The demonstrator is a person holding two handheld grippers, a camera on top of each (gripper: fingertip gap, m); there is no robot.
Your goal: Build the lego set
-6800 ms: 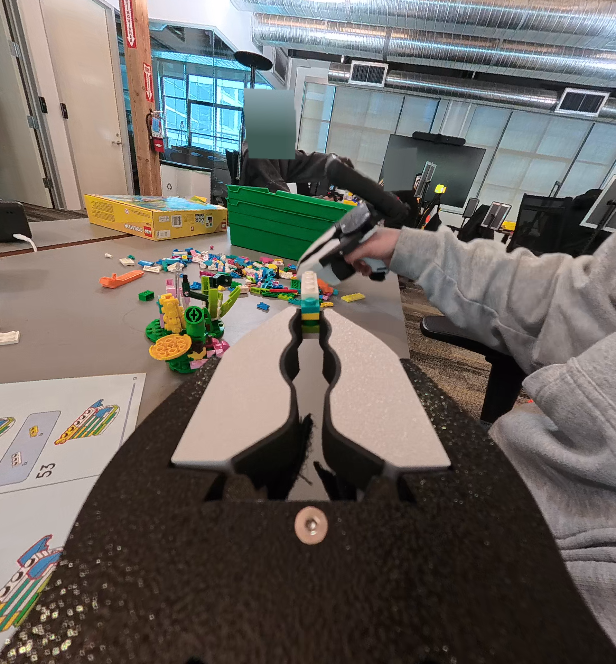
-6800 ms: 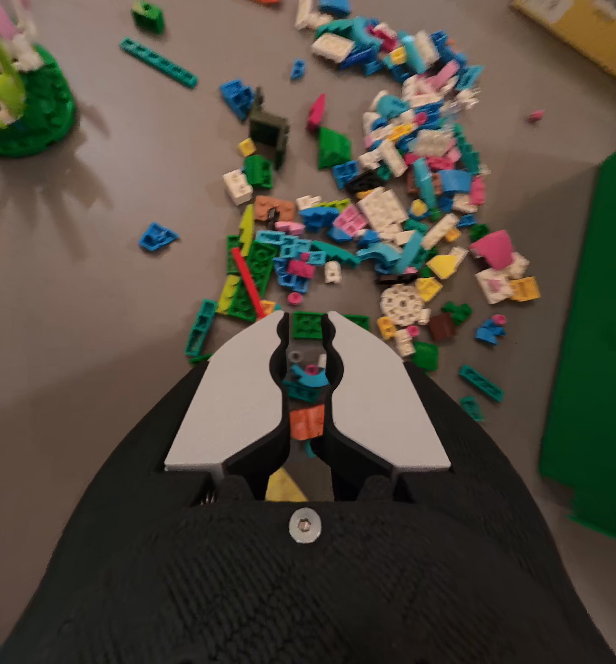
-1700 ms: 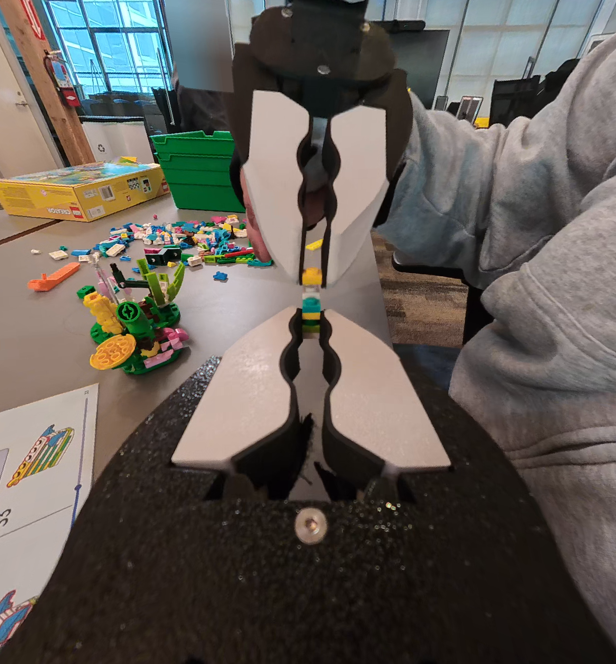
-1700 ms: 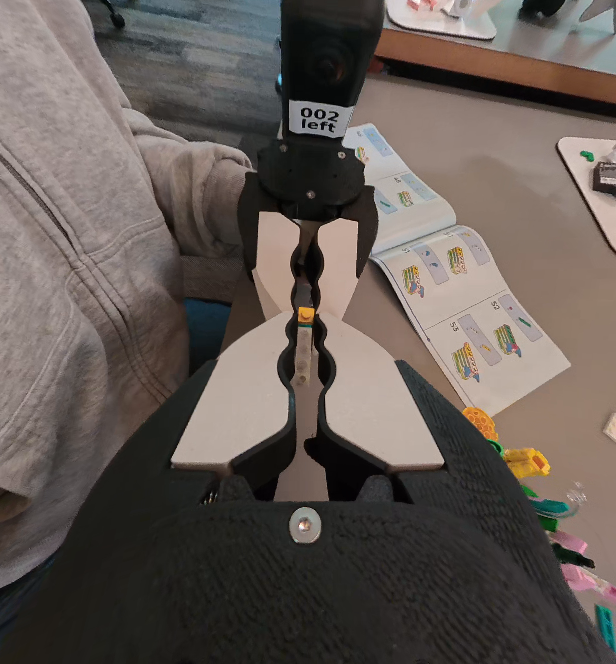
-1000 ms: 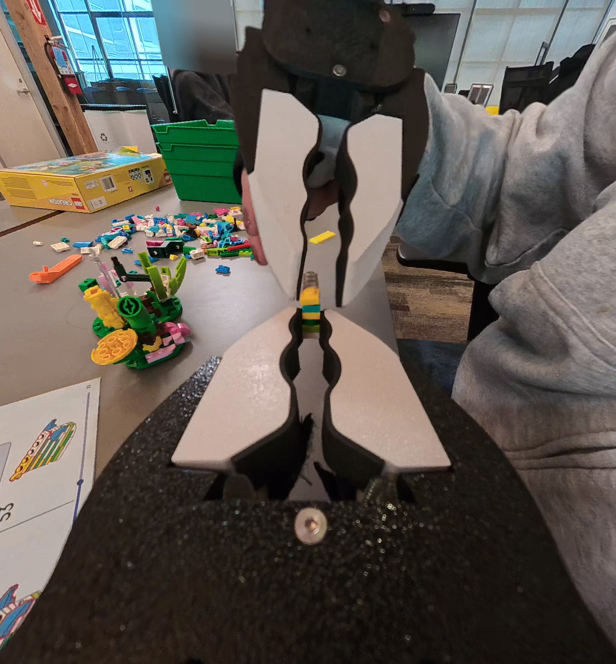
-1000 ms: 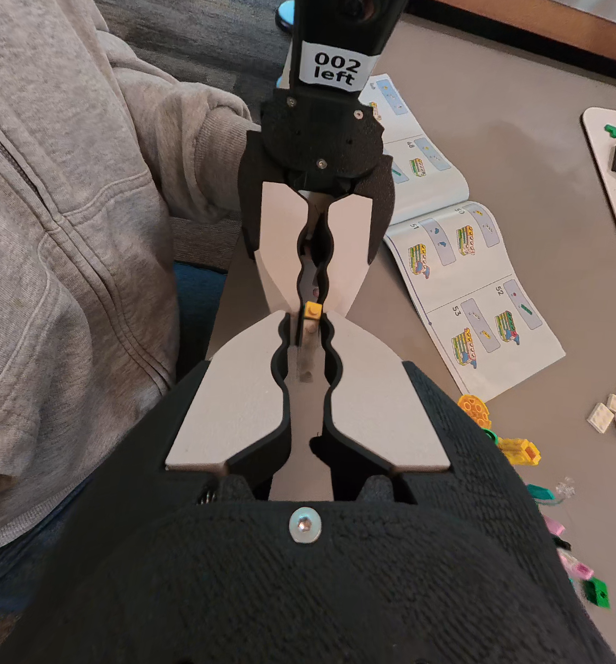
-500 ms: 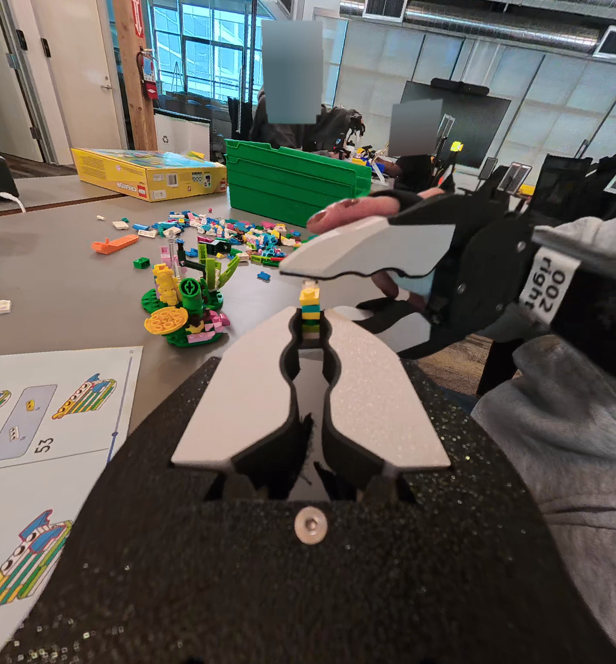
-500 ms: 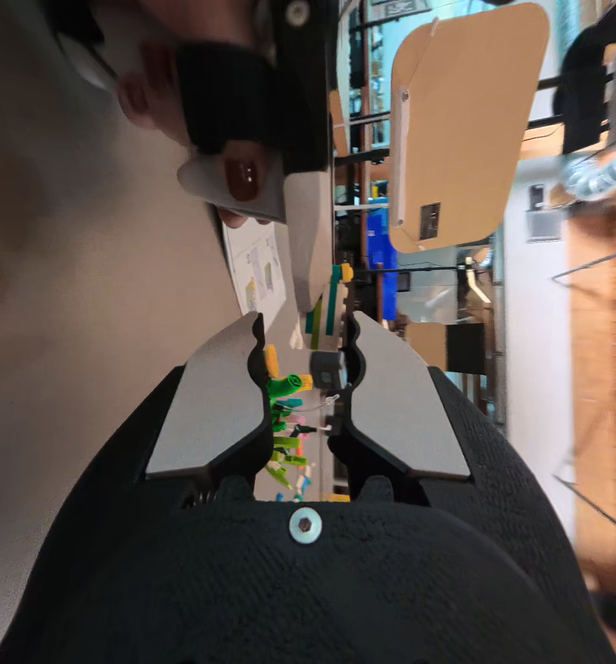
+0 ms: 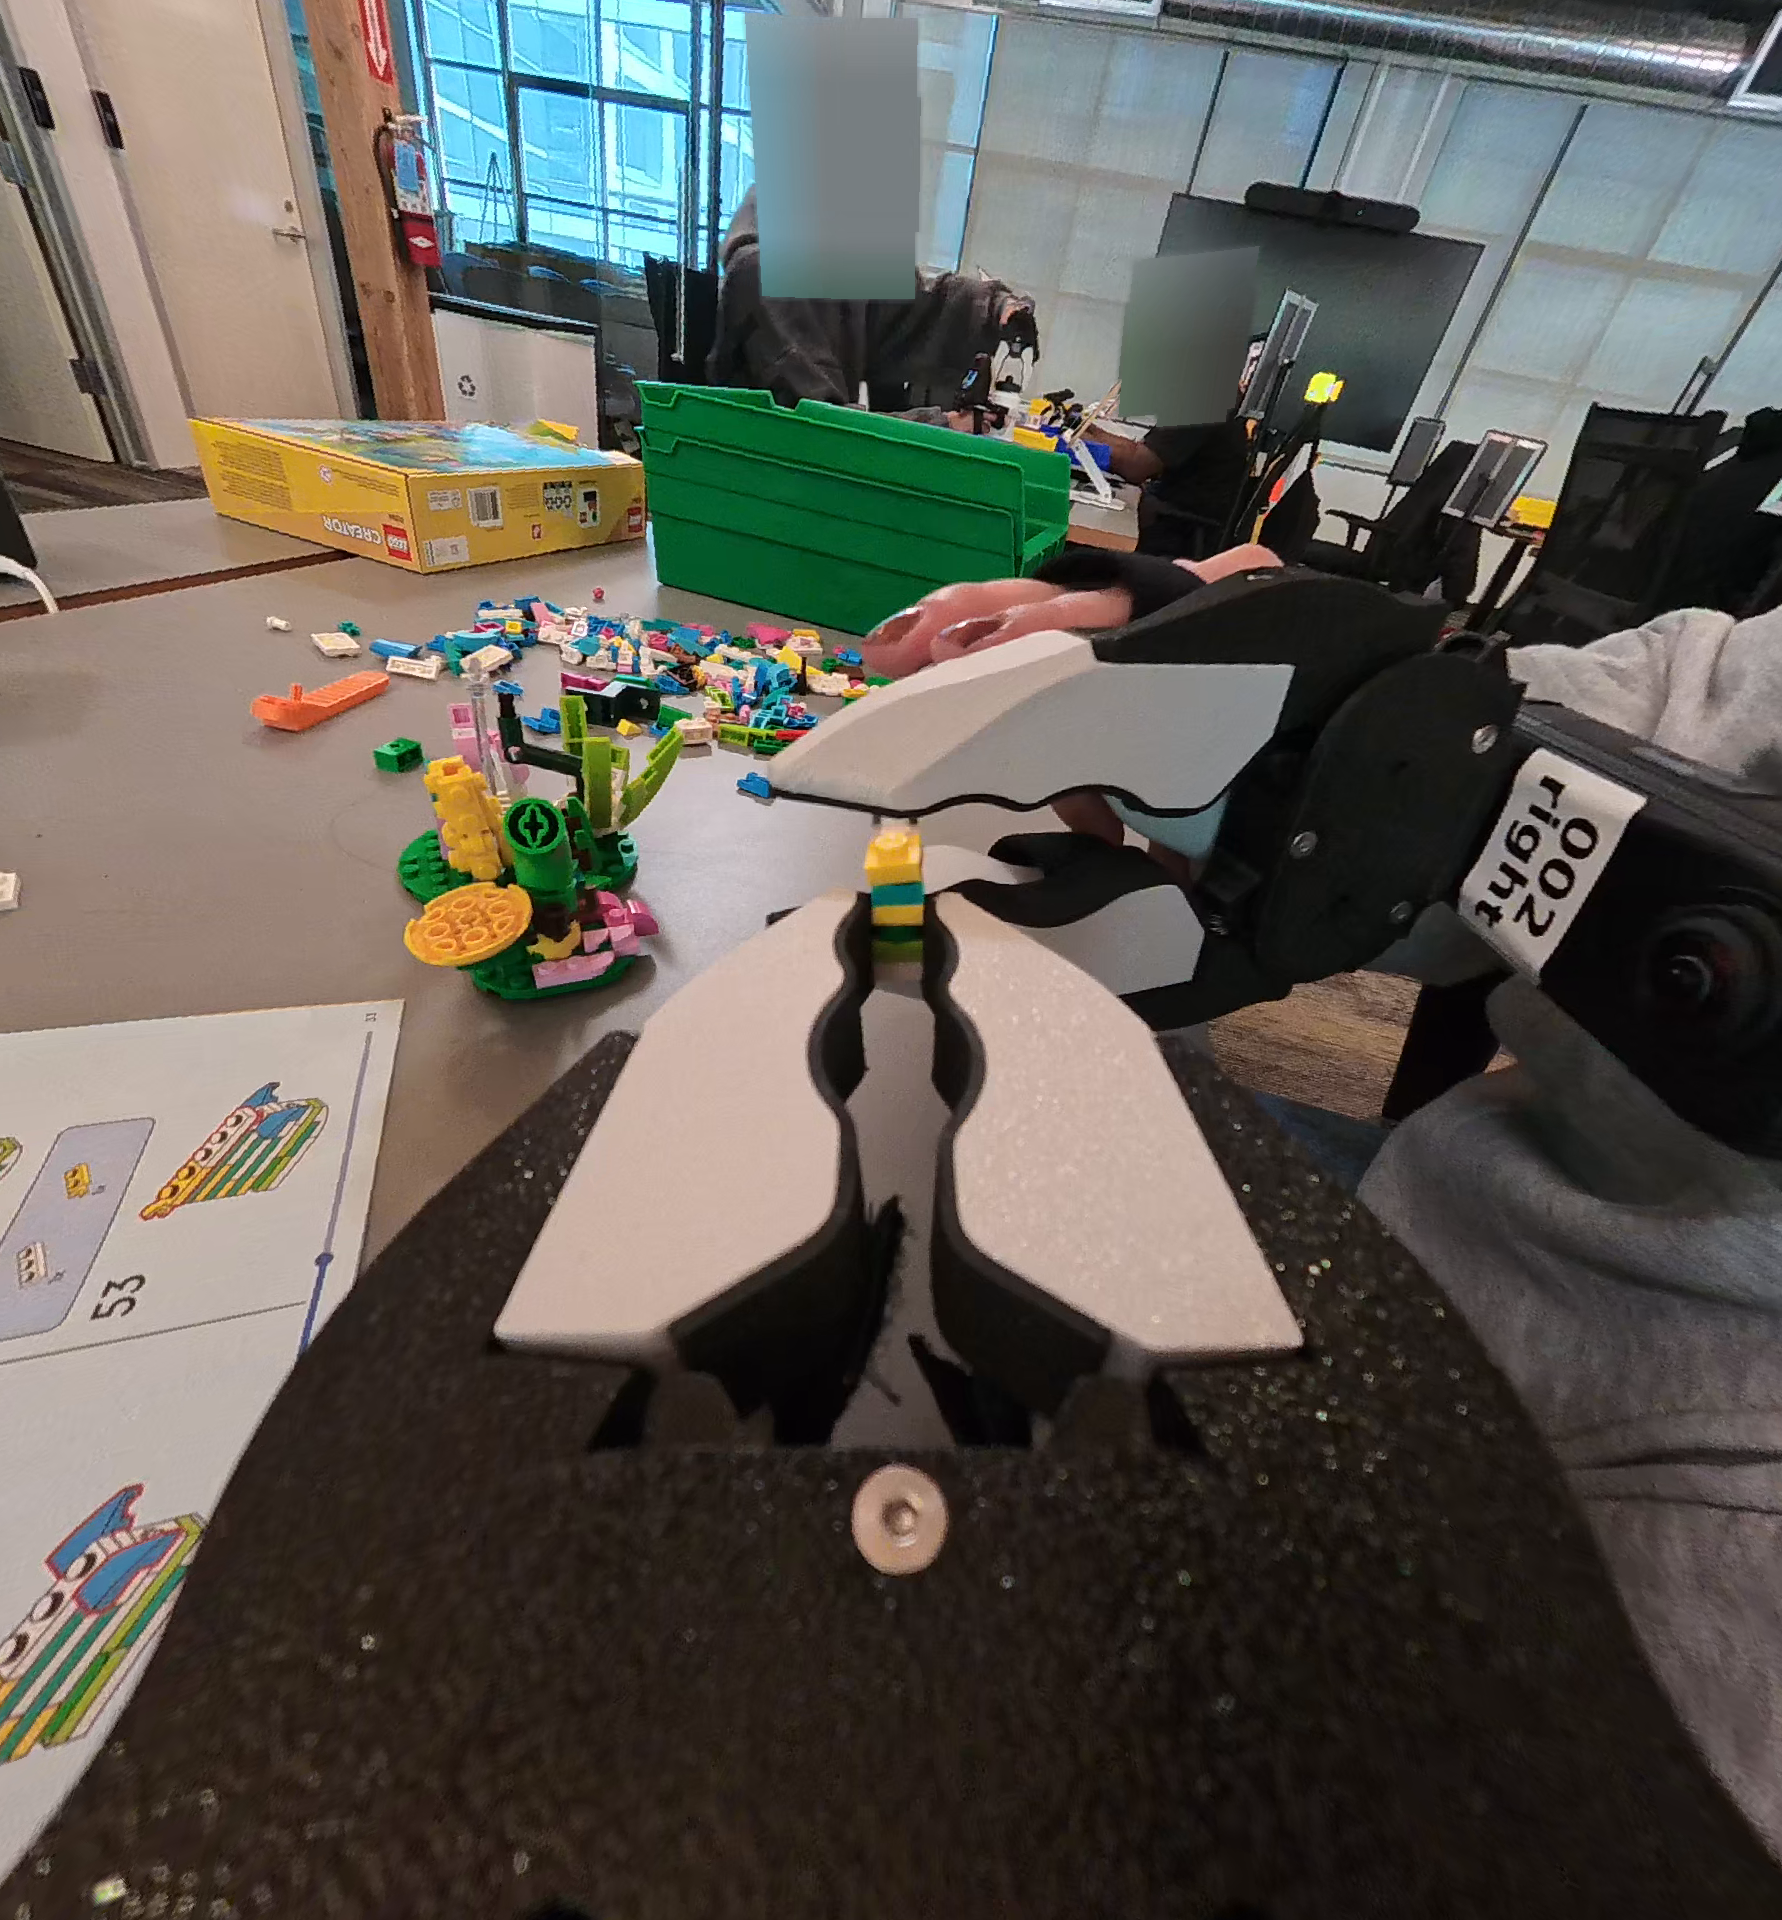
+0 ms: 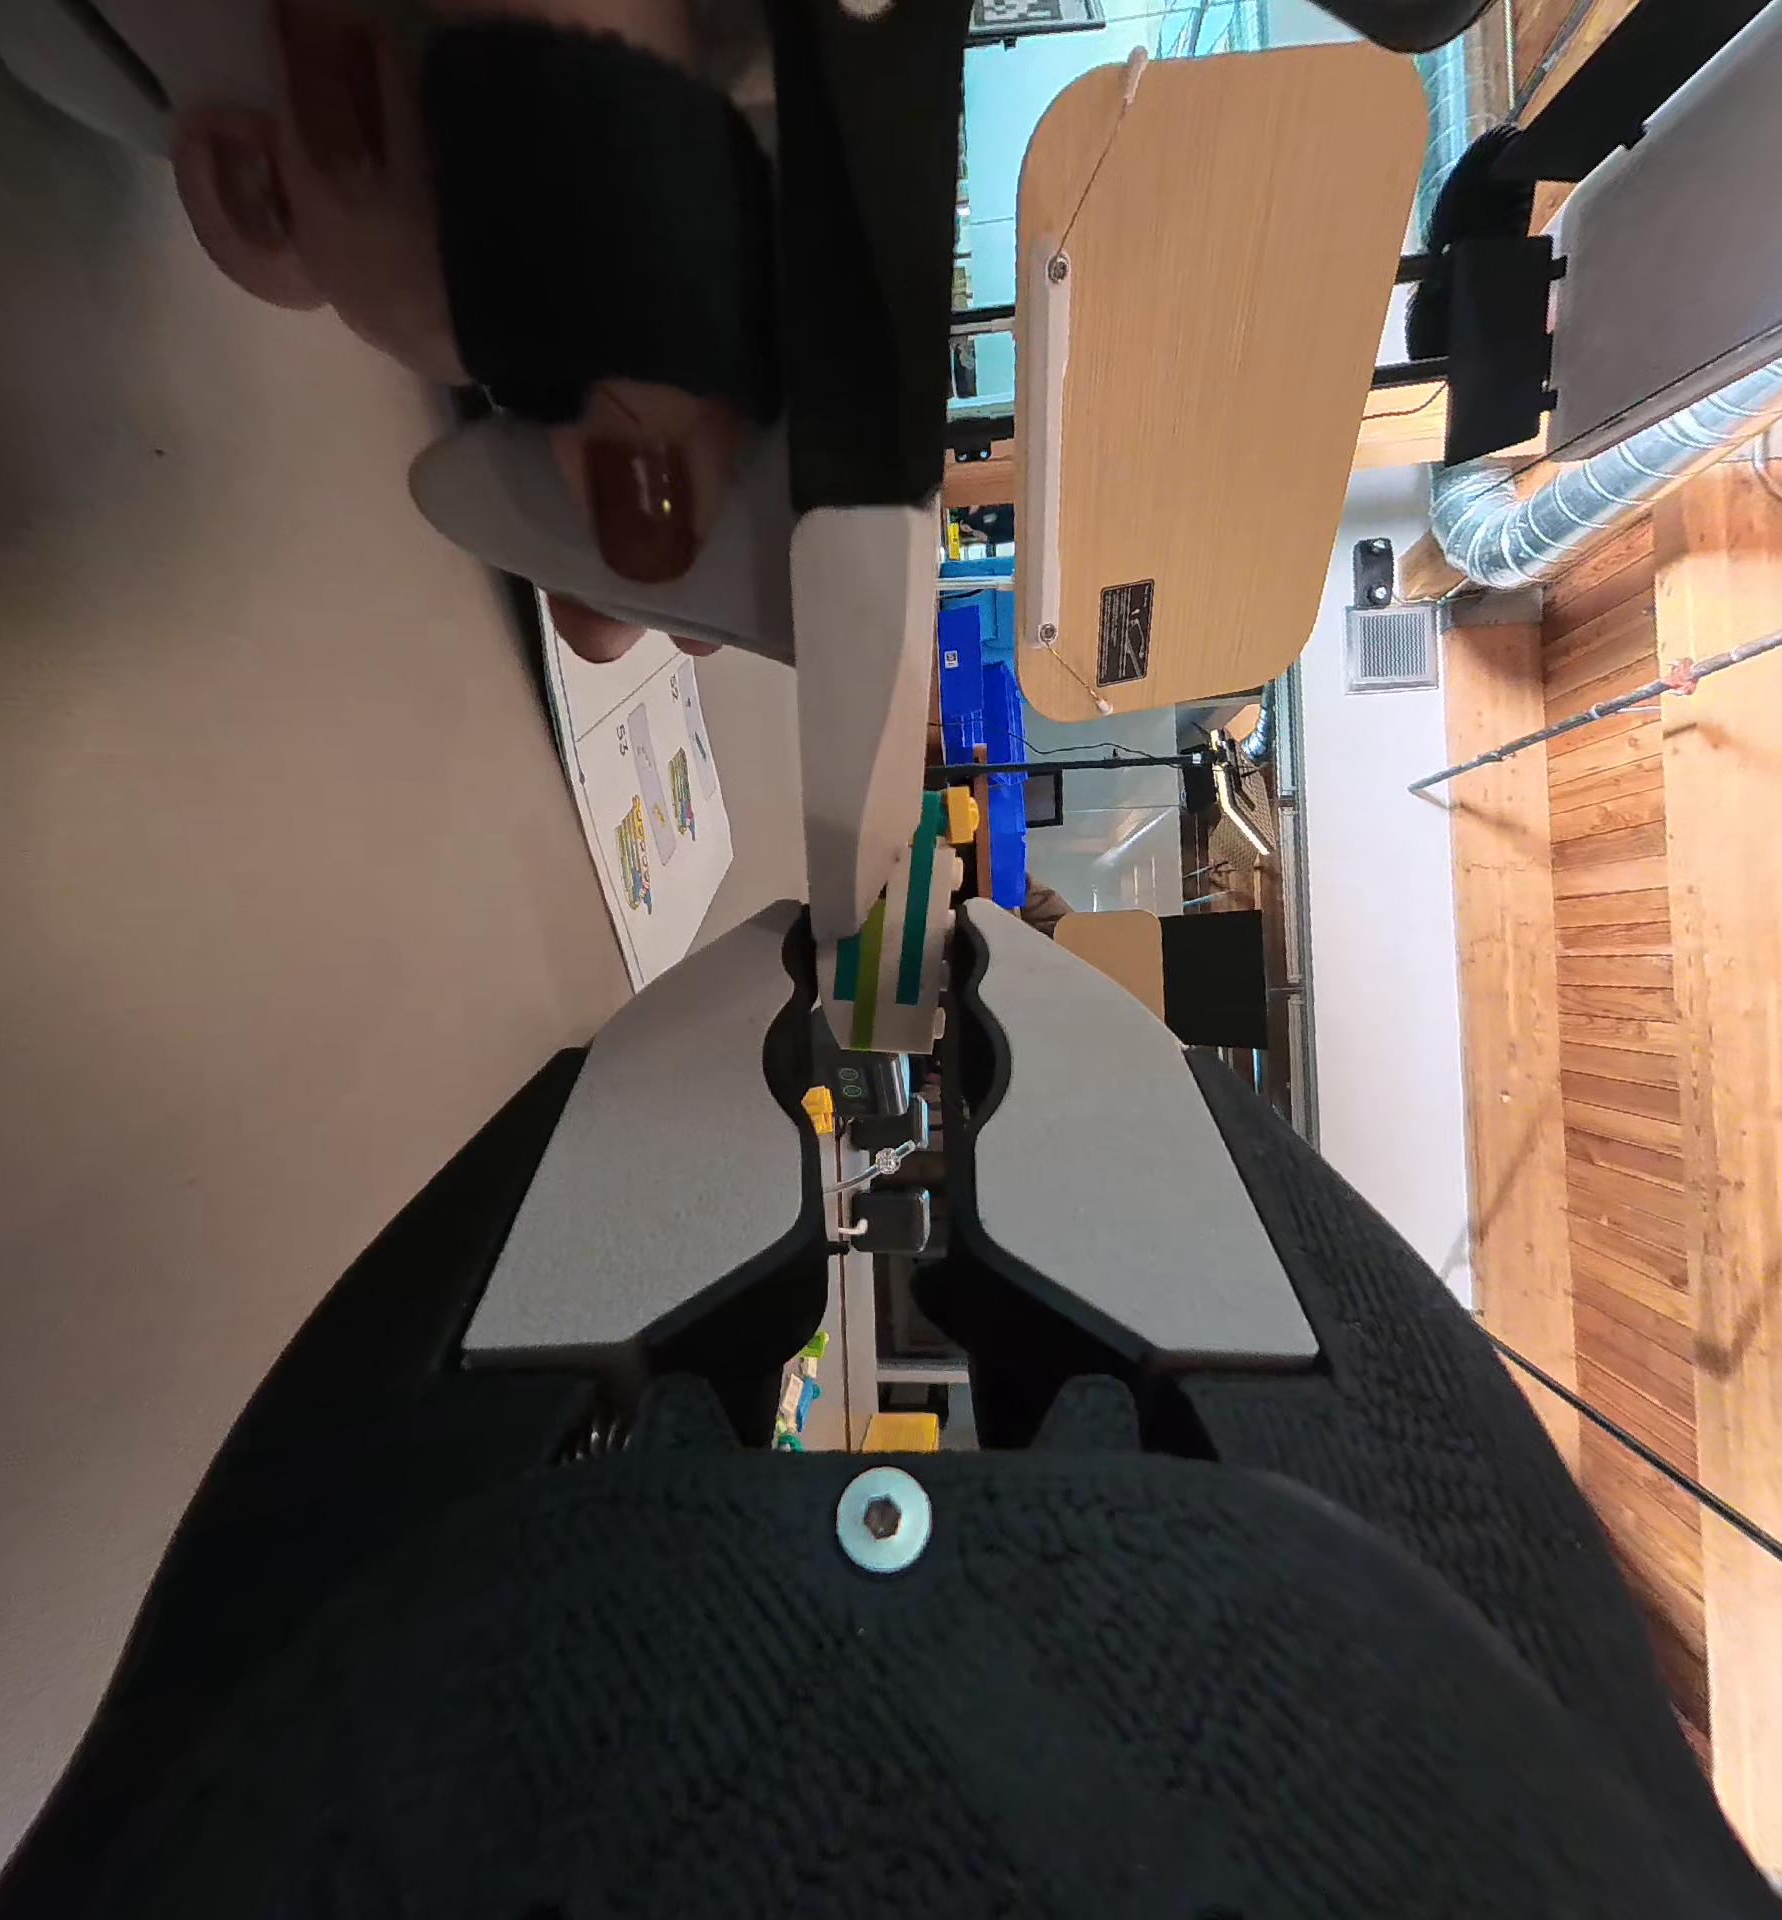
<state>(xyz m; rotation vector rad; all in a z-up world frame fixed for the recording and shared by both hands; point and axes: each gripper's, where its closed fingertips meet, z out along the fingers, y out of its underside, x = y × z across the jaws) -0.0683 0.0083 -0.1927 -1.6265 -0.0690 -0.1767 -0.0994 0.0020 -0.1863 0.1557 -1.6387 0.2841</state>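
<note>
Left wrist view: a small striped brick stack (image 9: 895, 902) of yellow, teal and green layers is gripped at the tips of the left gripper (image 9: 895, 940), above the grey table (image 9: 170, 831). The right gripper (image 9: 897, 852), turned on its side, is closed over the stack from top and bottom. A green-based plant model (image 9: 523, 883) is seen just left

You're in an open-plan office, looks like: glass-walled meeting rooms (image 9: 1126, 177), a big wall screen (image 9: 1323, 301), exposed silver ducts (image 9: 1489, 31) overhead, black office chairs (image 9: 1635, 499) and other people at desks (image 9: 845, 332) behind your grey table (image 9: 139, 831).
</note>
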